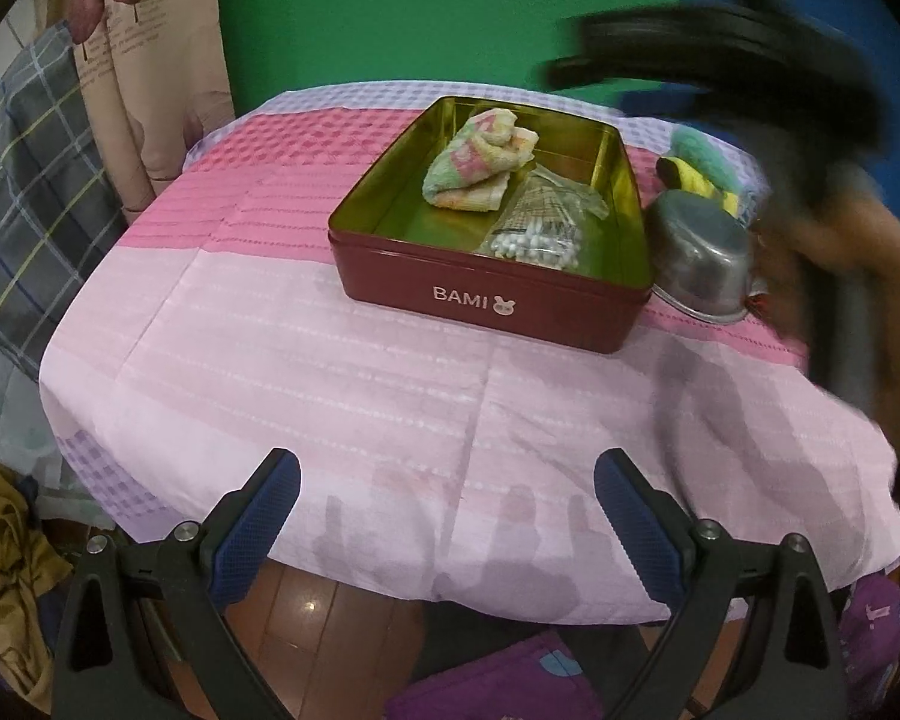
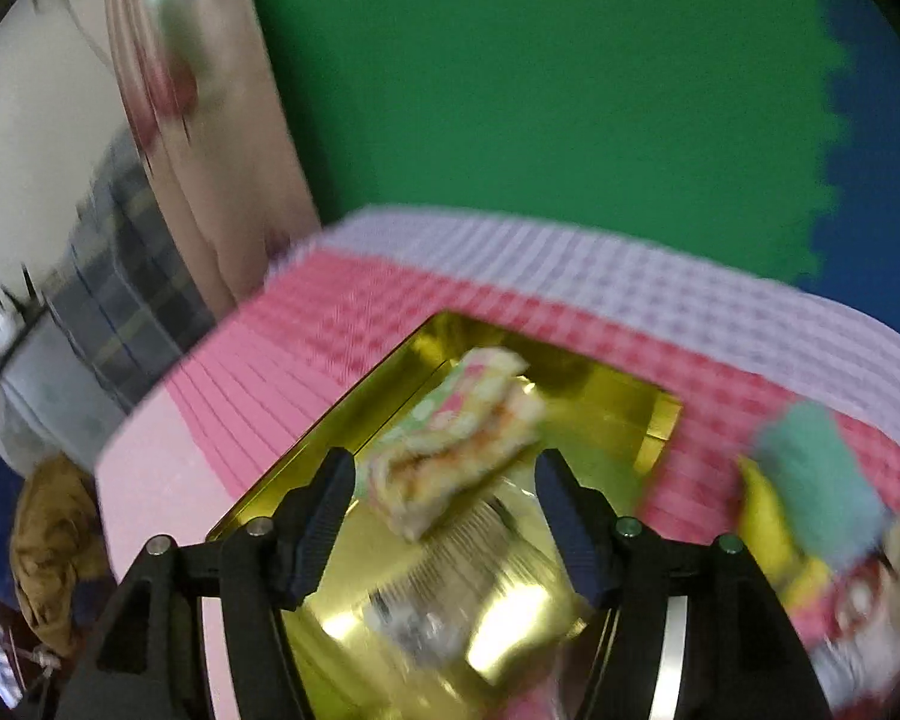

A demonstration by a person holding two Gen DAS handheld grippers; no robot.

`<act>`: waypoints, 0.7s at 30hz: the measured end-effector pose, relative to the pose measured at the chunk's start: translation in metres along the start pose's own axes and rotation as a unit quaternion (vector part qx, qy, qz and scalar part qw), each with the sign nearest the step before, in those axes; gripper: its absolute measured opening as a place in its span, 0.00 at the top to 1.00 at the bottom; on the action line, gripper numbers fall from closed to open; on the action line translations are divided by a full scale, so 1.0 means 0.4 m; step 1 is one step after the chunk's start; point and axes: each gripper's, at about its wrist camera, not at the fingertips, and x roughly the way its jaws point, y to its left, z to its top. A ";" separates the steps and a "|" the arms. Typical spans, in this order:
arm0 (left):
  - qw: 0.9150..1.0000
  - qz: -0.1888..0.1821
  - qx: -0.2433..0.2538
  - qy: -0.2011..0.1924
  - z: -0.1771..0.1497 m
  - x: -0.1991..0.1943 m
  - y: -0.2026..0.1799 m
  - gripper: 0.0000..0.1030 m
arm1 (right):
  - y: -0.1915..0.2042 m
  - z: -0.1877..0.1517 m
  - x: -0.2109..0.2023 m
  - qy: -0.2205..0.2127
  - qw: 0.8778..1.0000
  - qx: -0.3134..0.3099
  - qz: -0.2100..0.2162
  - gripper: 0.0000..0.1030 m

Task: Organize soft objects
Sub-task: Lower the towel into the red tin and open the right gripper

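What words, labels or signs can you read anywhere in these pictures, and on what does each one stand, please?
"BAMI", in pale letters with a small rabbit-head sign after it: on the near side wall of the dark red rectangular metal tin.
Dark print on the beige hanging cloth at upper left: too small and blurred to read.
Right wrist view: motion-blurred, no readable text.

Left black plastic claw [image 1: 447,507] and right black plastic claw [image 2: 444,504]: blue textured pads, silver round pivot screws.
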 end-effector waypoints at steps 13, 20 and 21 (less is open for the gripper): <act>0.992 -0.113 0.041 -0.026 0.033 -0.077 -0.103 0.06 | -0.545 -0.432 -0.408 -0.001 0.934 0.043 -0.354 0.30; 0.975 -0.196 0.106 -0.025 0.262 -0.077 -0.255 0.05 | -0.627 -0.457 -0.443 -0.021 0.932 0.117 -0.343 0.30; 0.972 -0.203 0.117 -0.023 0.298 -0.065 -0.278 0.05 | -0.621 -0.455 -0.440 -0.020 0.933 0.111 -0.341 0.30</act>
